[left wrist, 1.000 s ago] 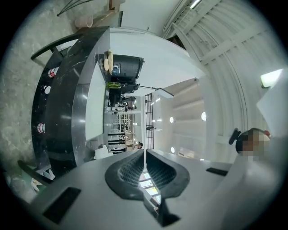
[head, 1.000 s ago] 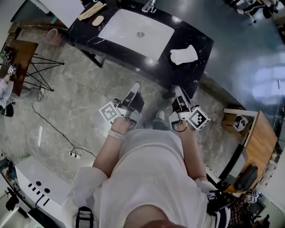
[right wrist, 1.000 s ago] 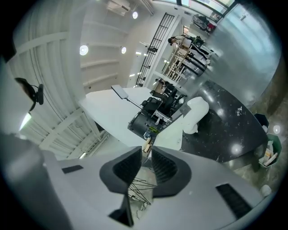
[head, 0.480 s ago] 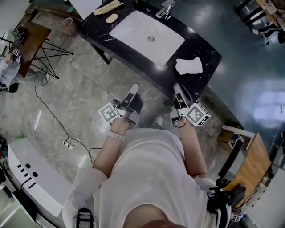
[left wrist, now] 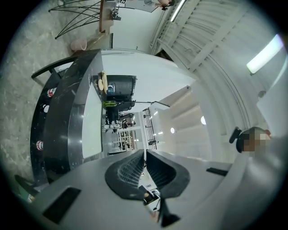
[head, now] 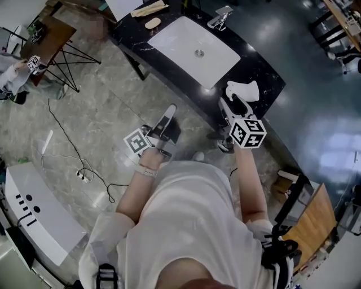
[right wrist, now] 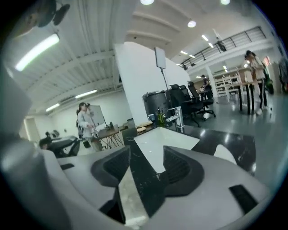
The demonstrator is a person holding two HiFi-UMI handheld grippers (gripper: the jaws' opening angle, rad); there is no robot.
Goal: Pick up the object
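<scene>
The left claw [head: 170, 110] sits low in the middle of the head view over the stone floor [head: 107, 113], where it was a second ago. Its jaws are pressed together on nothing [left wrist: 145, 165]. The right claw [head: 229, 103] has lifted up and forward from beside the left one, and its tips now reach the near edge of the black counter [head: 256, 62]. Its jaws, closed a moment ago, are opening and stand partly apart, with only counter and floor showing between them [right wrist: 146, 167]. The white object [head: 244, 90] lies on the counter just beyond and right of those tips, and peeks out past the right jaw [right wrist: 225, 154]. Farther up are the white sink [head: 186, 48] and the tap [head: 221, 17].
</scene>
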